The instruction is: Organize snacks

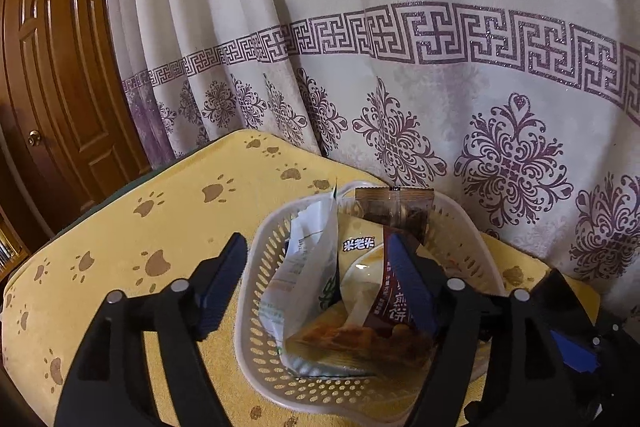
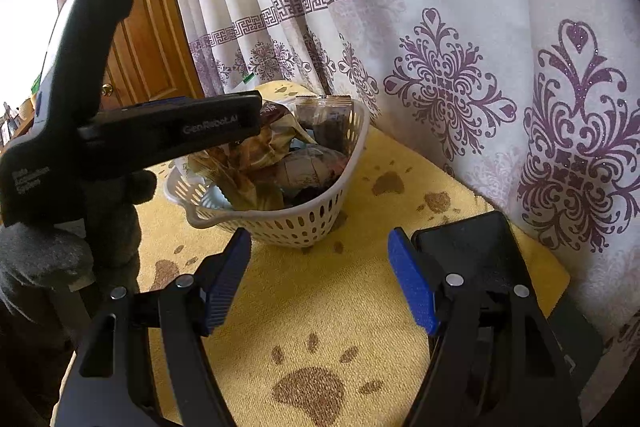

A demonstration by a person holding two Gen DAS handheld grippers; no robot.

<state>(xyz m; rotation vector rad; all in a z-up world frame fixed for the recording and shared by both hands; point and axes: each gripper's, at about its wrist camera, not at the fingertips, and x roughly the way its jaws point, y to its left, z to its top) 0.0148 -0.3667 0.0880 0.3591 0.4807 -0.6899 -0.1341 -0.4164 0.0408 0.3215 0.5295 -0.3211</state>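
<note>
A white perforated basket [image 1: 256, 291] stands on the yellow paw-print cloth [image 1: 132, 239] and holds several snack packets: a white-green packet [image 1: 308, 267], a yellow-brown biscuit packet [image 1: 360, 323] and a small brown packet [image 1: 394, 211] upright at the far rim. My left gripper [image 1: 316, 259] is open, its left finger outside the basket's left wall and its right finger inside among the packets. In the right wrist view the basket [image 2: 304, 219] stands ahead and the left gripper's body [image 2: 168, 131] reaches over it. My right gripper [image 2: 320, 251] is open and empty, just above the cloth short of the basket.
A patterned white-and-purple curtain [image 1: 400, 67] hangs right behind the table. A brown wooden door [image 1: 60, 67] is at the far left. A black flat object [image 2: 472, 251] lies on the cloth beside my right gripper's right finger. The table's edges drop off left and near.
</note>
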